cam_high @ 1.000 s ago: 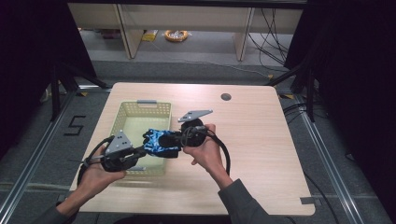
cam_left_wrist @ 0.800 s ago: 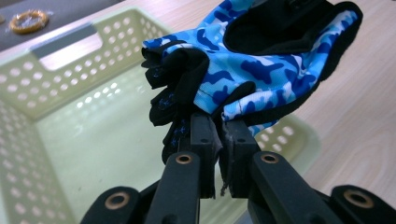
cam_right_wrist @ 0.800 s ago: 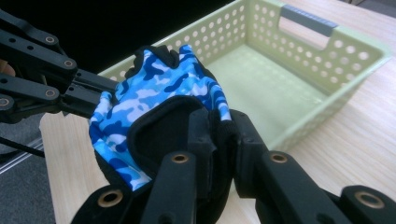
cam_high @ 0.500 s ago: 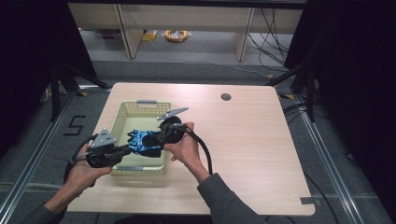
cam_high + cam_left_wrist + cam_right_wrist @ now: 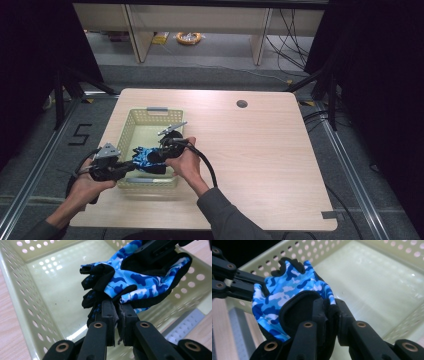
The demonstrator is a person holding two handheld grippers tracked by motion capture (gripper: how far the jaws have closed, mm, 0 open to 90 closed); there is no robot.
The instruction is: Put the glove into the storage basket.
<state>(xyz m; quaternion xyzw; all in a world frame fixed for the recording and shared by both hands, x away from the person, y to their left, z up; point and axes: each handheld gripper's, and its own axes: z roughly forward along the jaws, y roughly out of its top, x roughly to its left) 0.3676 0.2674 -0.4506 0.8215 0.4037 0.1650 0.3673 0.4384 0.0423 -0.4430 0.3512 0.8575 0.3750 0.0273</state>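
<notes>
Now the glove (image 5: 145,158) hangs over the basket (image 5: 131,125), left of frame centre, pinched by the left tool (image 5: 131,168) and right tool (image 5: 154,158); lowering and release remain.

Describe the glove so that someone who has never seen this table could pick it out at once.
On the light wooden table, look to the pale yellow perforated basket on its left half. Over the basket's near end, the glove hangs stretched between the left gripper and the right gripper, each shut on one edge. Its blue camouflage print with black trim sets it apart from the plain basket and black grippers.
</notes>
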